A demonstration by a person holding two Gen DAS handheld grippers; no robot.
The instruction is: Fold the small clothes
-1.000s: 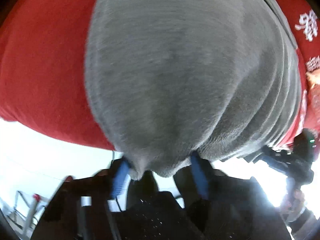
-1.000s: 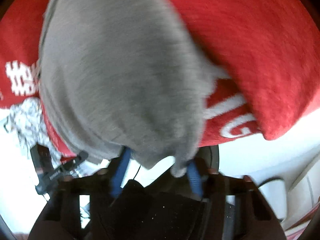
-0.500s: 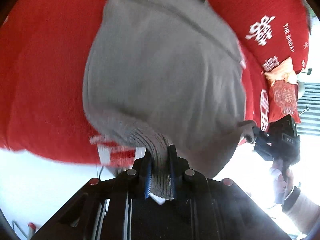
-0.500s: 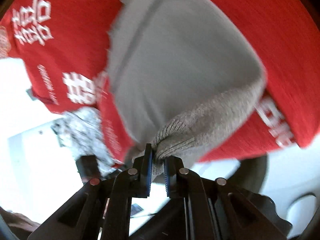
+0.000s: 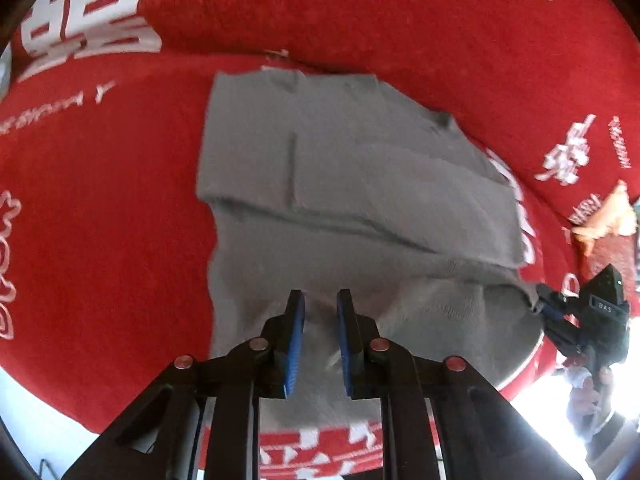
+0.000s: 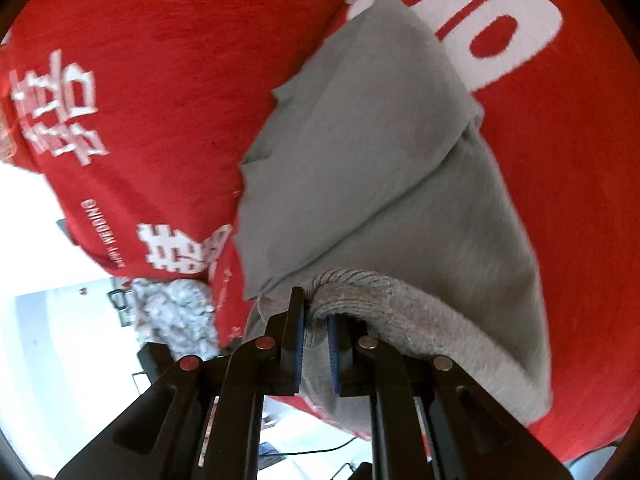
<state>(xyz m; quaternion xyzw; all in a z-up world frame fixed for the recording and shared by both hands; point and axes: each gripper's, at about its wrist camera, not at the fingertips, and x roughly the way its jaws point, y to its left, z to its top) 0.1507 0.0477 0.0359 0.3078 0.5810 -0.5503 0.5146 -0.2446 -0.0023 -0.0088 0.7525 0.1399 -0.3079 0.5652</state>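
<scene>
A small grey knitted garment lies on a red blanket with white characters, its near part folded over the far part. My left gripper is above its near hem with the jaws a little apart and nothing clearly held. My right gripper is shut on the garment's ribbed hem at the right near corner. The right gripper also shows in the left wrist view, at the garment's right corner. The garment shows in the right wrist view too.
The red blanket ends close below both grippers, with bright white floor beyond. A patterned grey-white cloth lies by the blanket's edge. An orange crumpled item lies on the blanket at the far right.
Both grippers brought the grey hem down onto the far part of the garment. The left jaws, shut on the hem half a second ago, have parted. The right still holds.
</scene>
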